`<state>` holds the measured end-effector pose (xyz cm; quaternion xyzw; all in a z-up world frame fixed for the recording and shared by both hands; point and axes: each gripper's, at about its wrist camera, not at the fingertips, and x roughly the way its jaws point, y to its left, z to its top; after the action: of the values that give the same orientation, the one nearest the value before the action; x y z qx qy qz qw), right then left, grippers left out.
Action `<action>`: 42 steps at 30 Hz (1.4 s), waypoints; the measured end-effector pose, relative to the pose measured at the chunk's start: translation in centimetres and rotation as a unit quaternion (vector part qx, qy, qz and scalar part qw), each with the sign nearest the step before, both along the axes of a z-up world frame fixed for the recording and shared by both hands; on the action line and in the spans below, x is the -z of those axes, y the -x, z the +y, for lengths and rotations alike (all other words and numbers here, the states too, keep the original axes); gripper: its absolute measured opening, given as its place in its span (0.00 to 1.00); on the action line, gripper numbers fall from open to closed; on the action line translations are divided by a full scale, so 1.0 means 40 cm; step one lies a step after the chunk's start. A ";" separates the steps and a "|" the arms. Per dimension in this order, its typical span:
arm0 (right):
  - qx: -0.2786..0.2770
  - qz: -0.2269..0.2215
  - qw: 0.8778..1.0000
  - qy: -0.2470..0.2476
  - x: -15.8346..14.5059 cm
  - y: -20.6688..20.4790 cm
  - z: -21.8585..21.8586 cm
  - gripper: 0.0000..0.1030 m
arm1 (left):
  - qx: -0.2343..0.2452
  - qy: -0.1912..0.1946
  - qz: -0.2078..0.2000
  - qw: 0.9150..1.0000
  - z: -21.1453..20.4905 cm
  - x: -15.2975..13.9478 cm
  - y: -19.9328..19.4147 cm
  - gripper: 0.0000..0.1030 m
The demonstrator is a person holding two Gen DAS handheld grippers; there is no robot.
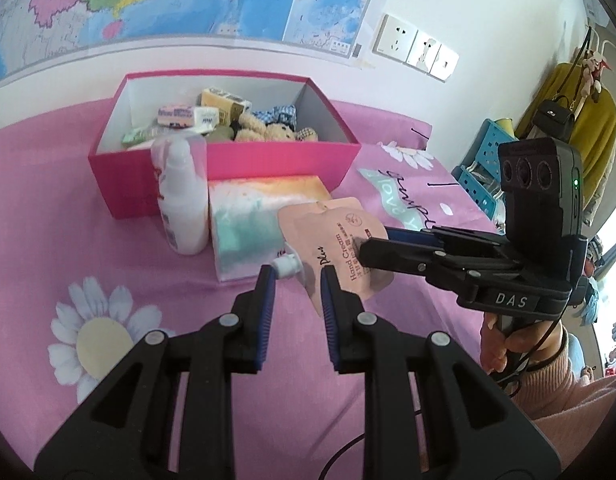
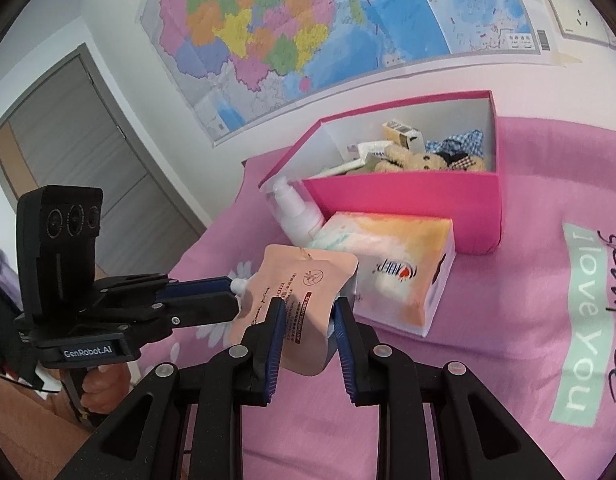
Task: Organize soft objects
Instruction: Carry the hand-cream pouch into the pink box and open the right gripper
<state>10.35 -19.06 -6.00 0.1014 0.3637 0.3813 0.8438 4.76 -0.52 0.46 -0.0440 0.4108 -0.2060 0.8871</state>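
A peach hand cream pouch (image 1: 339,240) (image 2: 304,280) with a white spout hangs a little above the pink bedspread, held from both sides. My left gripper (image 1: 298,284) (image 2: 234,292) is shut on its spout end. From the right, my right gripper (image 2: 309,312) (image 1: 367,242) is shut on the pouch's body. Behind stands an open pink box (image 1: 228,148) (image 2: 407,192) holding a teddy bear (image 1: 268,130) (image 2: 411,160), checked cloth and small packets.
A pastel tissue box (image 1: 260,208) (image 2: 403,256) and a white pump bottle (image 1: 184,200) (image 2: 296,212) stand against the pink box's front. A blue basket (image 1: 483,160) and a yellow garment (image 1: 587,128) are at the right. A door (image 2: 68,152) is at the left.
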 end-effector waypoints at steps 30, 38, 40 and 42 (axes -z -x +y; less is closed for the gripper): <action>0.022 -0.035 0.999 -0.016 -0.088 -0.175 0.007 0.25 | -0.020 -0.015 -0.032 0.999 0.020 -0.074 -0.227 0.23; 0.032 -0.033 0.999 -0.012 -0.098 -0.278 0.040 0.25 | -0.035 -0.033 -0.027 0.998 0.026 -0.070 -0.307 0.23; 0.033 -0.030 0.999 -0.011 -0.096 -0.299 0.048 0.25 | -0.040 -0.035 -0.024 0.998 0.029 -0.065 -0.325 0.23; 0.033 -0.025 0.999 -0.011 -0.091 -0.315 0.052 0.25 | -0.042 -0.036 -0.022 0.998 0.031 -0.061 -0.336 0.23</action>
<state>22.96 -16.99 -2.36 0.1126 0.3346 0.3597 0.8637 18.21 0.73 2.90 -0.0243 0.3966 -0.1545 0.9046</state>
